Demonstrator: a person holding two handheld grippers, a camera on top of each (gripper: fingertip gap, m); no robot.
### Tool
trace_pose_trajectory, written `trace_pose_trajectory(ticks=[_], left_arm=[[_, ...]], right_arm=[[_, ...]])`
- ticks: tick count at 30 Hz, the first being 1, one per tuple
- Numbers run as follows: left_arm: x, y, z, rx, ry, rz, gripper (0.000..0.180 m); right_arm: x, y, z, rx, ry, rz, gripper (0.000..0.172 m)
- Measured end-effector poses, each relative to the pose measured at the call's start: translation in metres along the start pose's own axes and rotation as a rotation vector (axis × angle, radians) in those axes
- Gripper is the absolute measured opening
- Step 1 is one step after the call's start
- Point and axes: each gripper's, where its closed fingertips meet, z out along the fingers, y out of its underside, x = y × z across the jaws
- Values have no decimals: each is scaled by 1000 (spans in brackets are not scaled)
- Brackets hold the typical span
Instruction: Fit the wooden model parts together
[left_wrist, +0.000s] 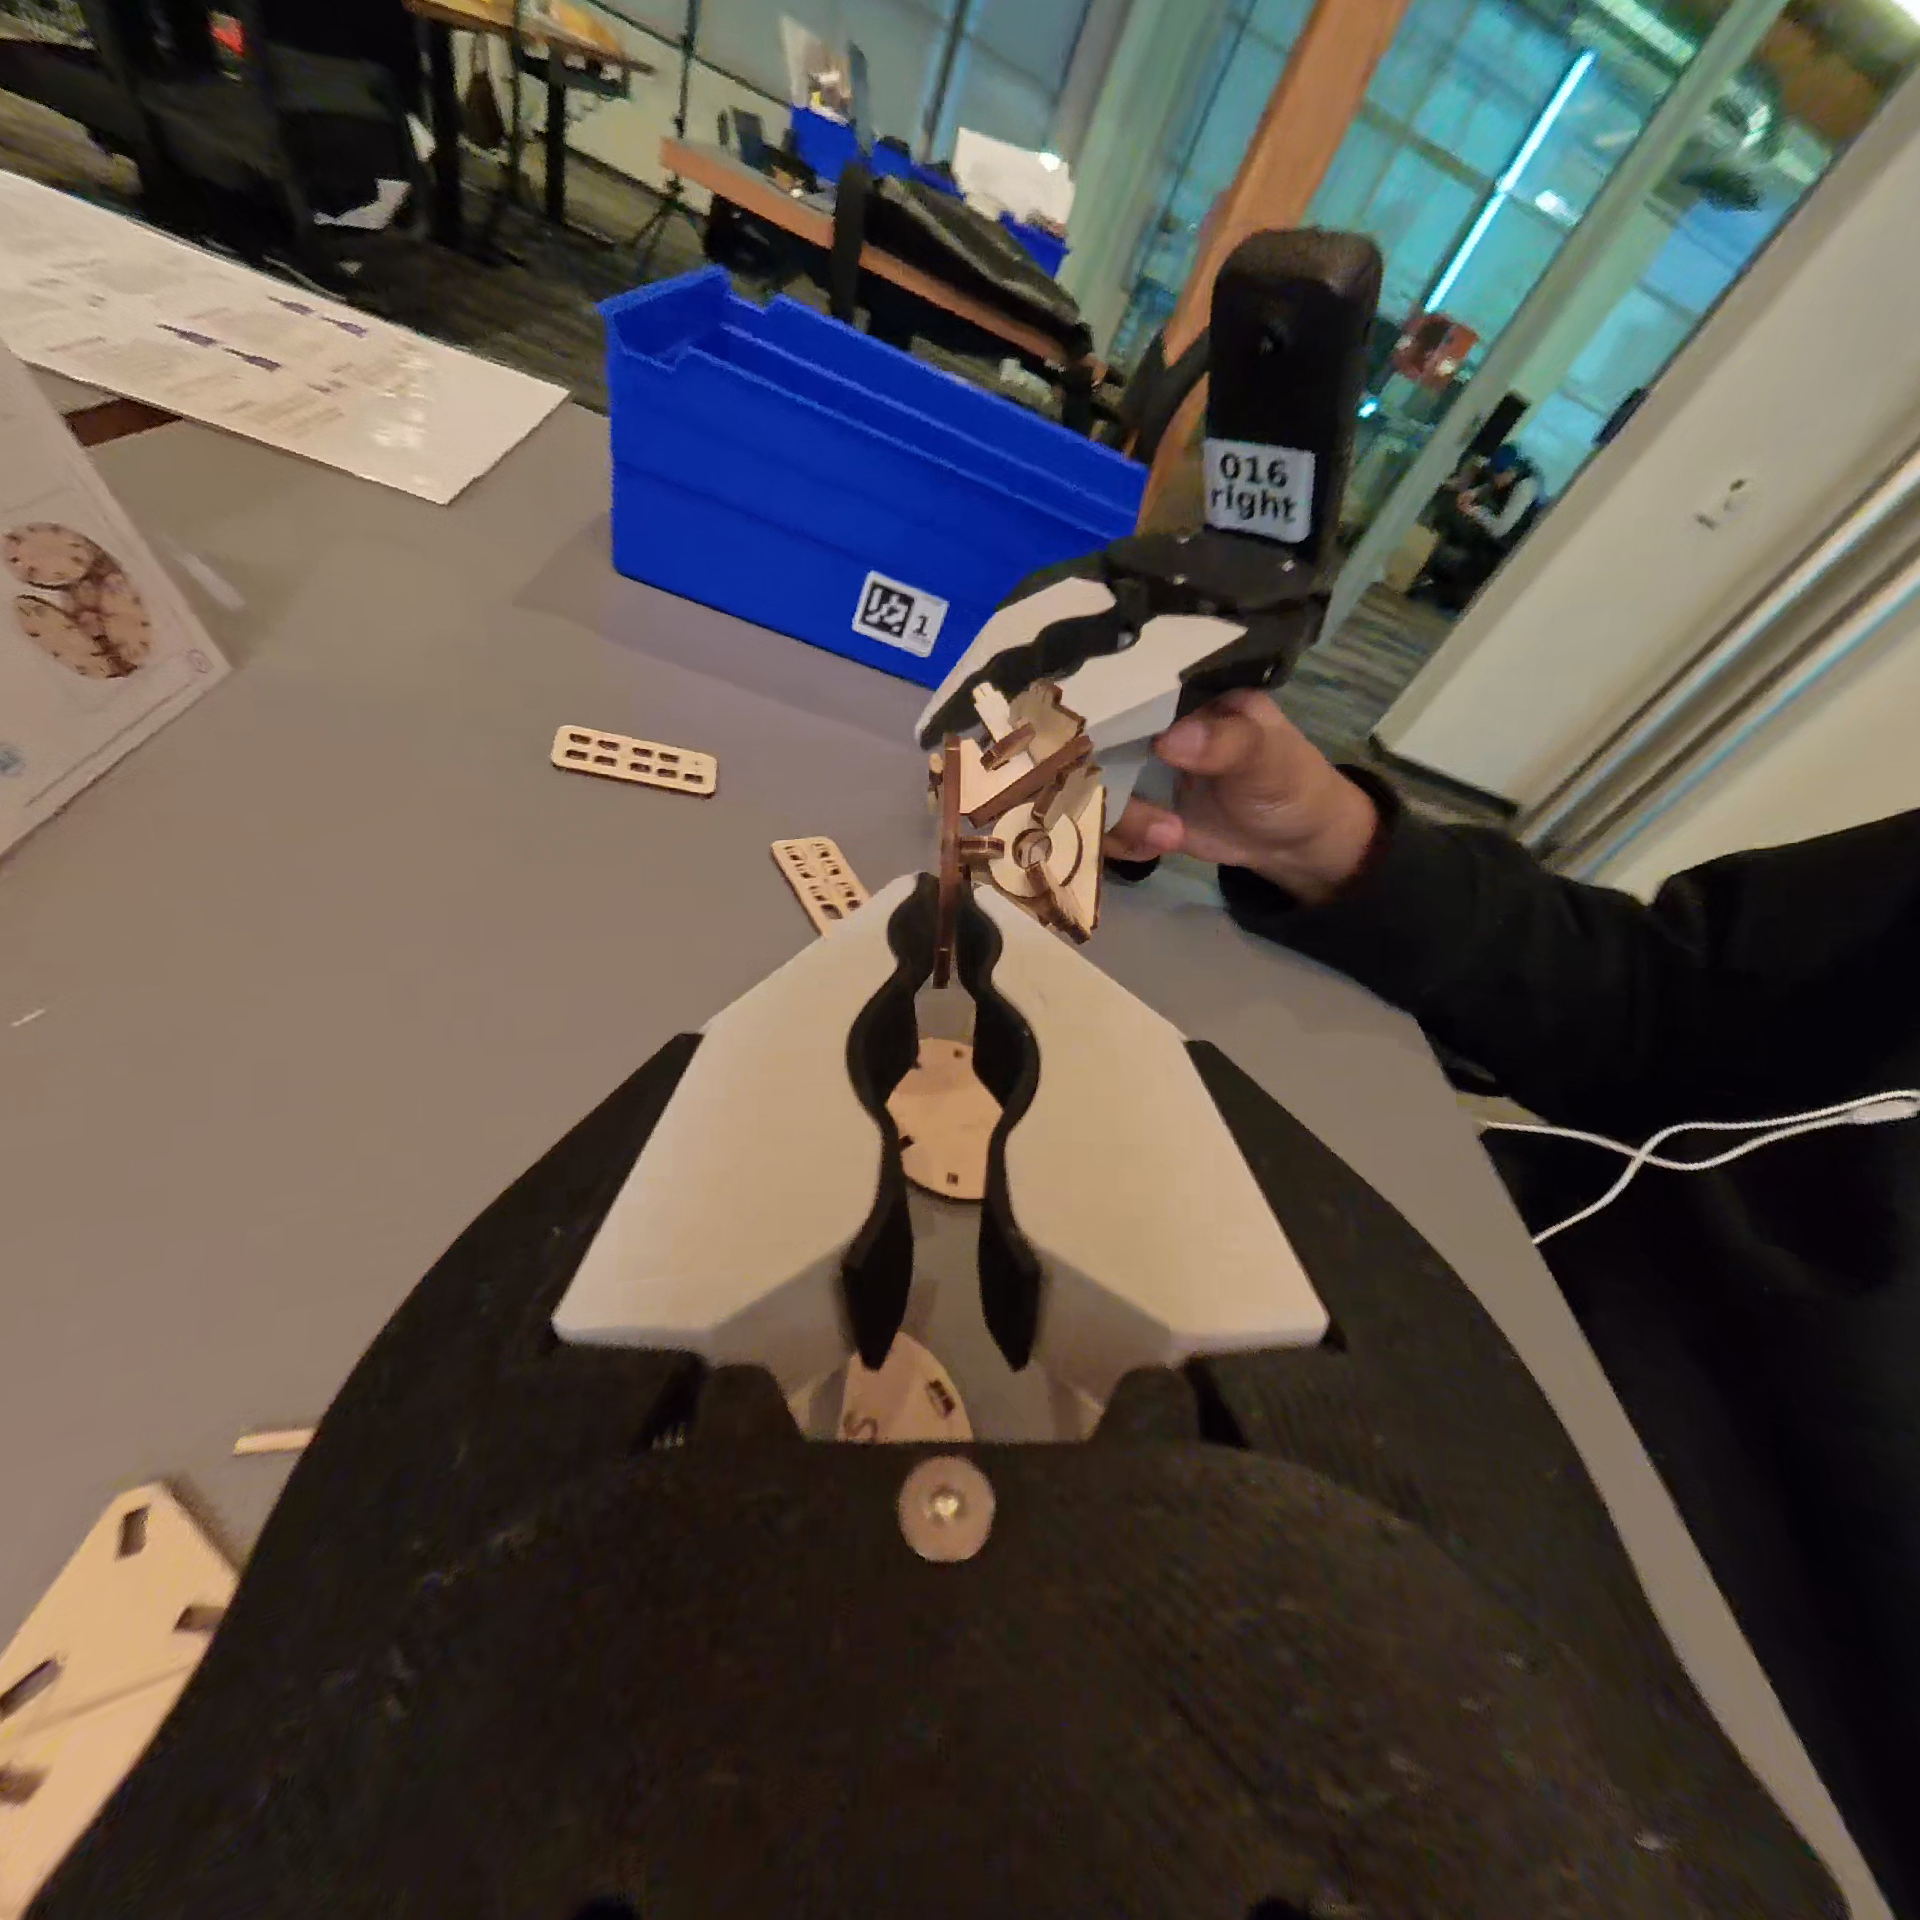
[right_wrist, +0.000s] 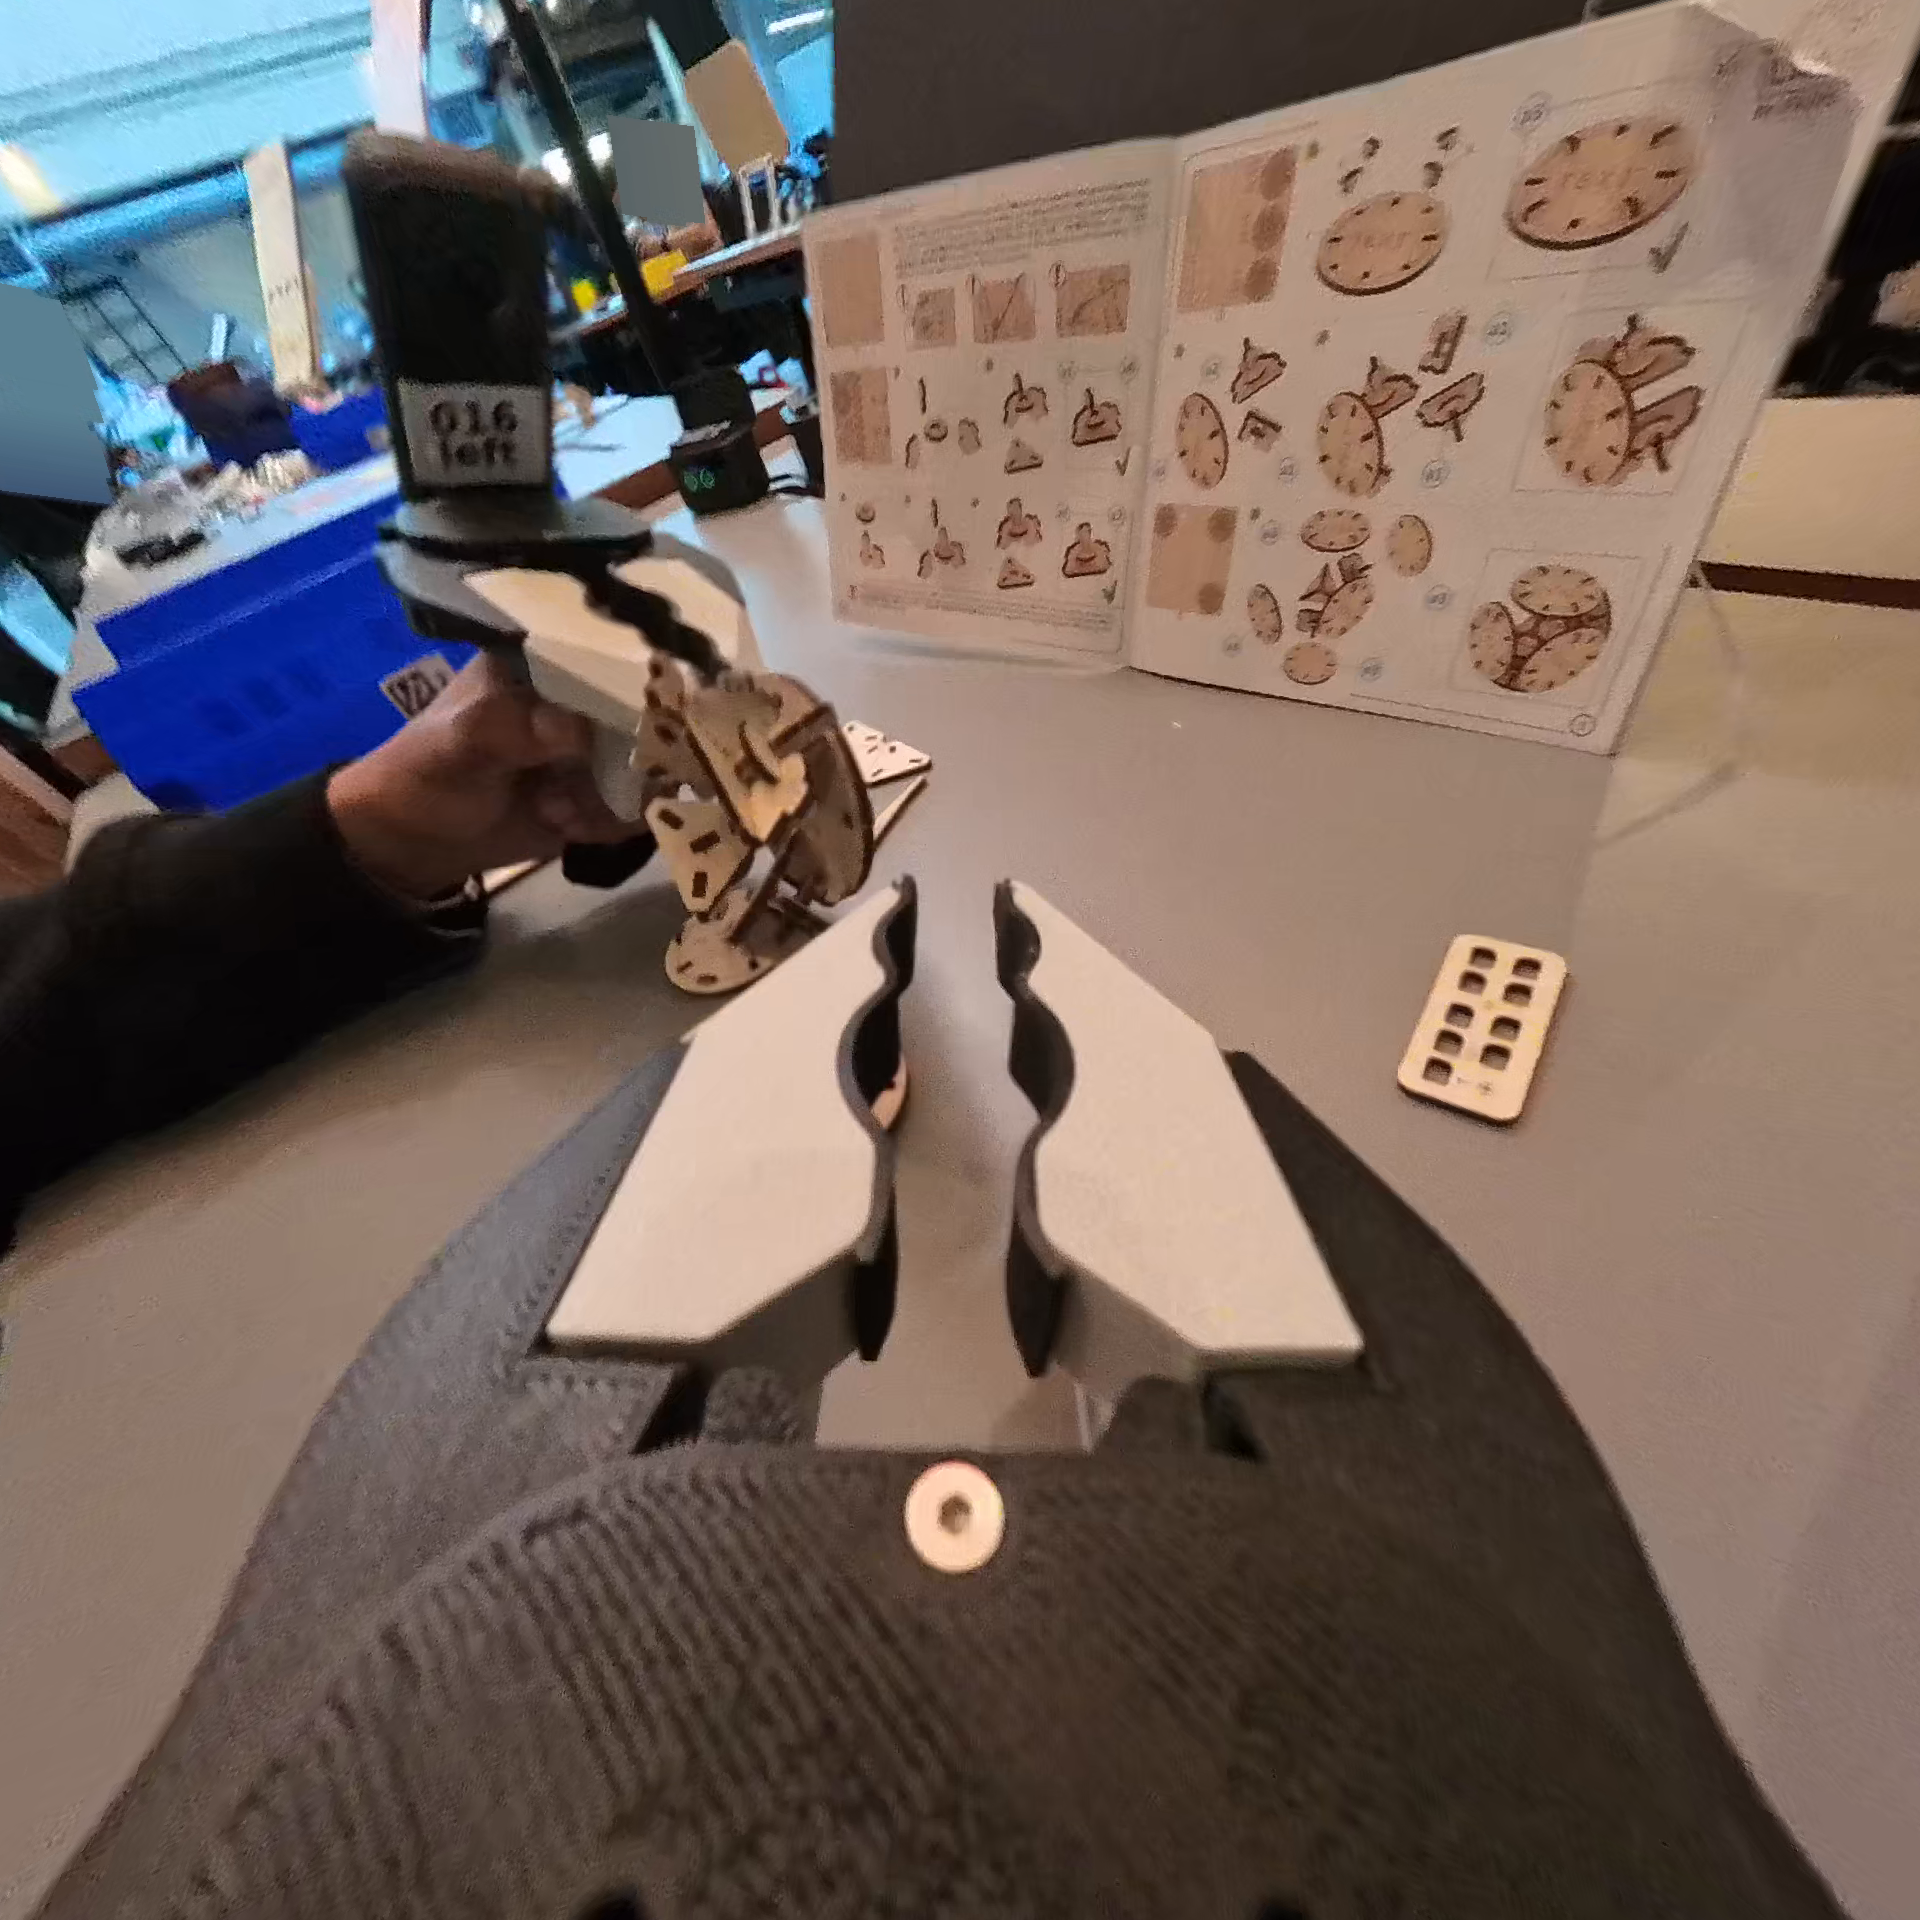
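**A:** Left tongs (left_wrist: 940, 935)?

**B:** Clamped on the model (left_wrist: 1039, 821), pads pressed on both faces of its round plate. Seen edge-on in the left view.

**A:** Long axis of that plate?

**B:** Upright, running 12 to 6, with the lower rim in the grip. Triangular parts jutting from it toward 3. Tilted in the right view, top leaning toward 11.

**A:** And where?

**B:** At 10 from the right tongs' tips, just beside them. Hanging over a disc (right_wrist: 717, 956) that lies flat on the desk (right_wrist: 1247, 935). Touching the disc or not: cannot tell.

**A:** Right tongs (right_wrist: 951, 899)?

**B:** Apart, with bare desk showing between the pads. Gripping nothing.

**A:** Anything else around?

**B:** Slotted strip (right_wrist: 1481, 1029) at 3 of the right tongs, flat on the desk, long axis about 1 to 7. Booklet (right_wrist: 1299, 416) standing open at 1, well apart. Blue bin (left_wrist: 831, 488) at 11 in the left view, beyond the model.
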Motion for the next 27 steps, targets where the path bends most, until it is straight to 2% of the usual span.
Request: trace_pose_trajectory(ticks=[6, 10, 16, 22, 27], left_arm=[[11, 11, 7, -24, 97, -31, 0], [12, 9, 8, -21, 102, -25, 0], [3, 13, 11, -45, 75, -41, 0], [-15, 38, 16, -187, -46, -20, 0], [-15, 38, 16, -187, -38, -44, 0]], right_arm=[[-21, 6, 8, -53, -160, -104, 16], [-31, 13, 9, -76, -272, -92, 5], [-26, 18, 11, -110, -243, -97, 1], [-10, 57, 27, -358, -101, -216, 1], [-9, 52, 26, -338, -115, -174, 1]])
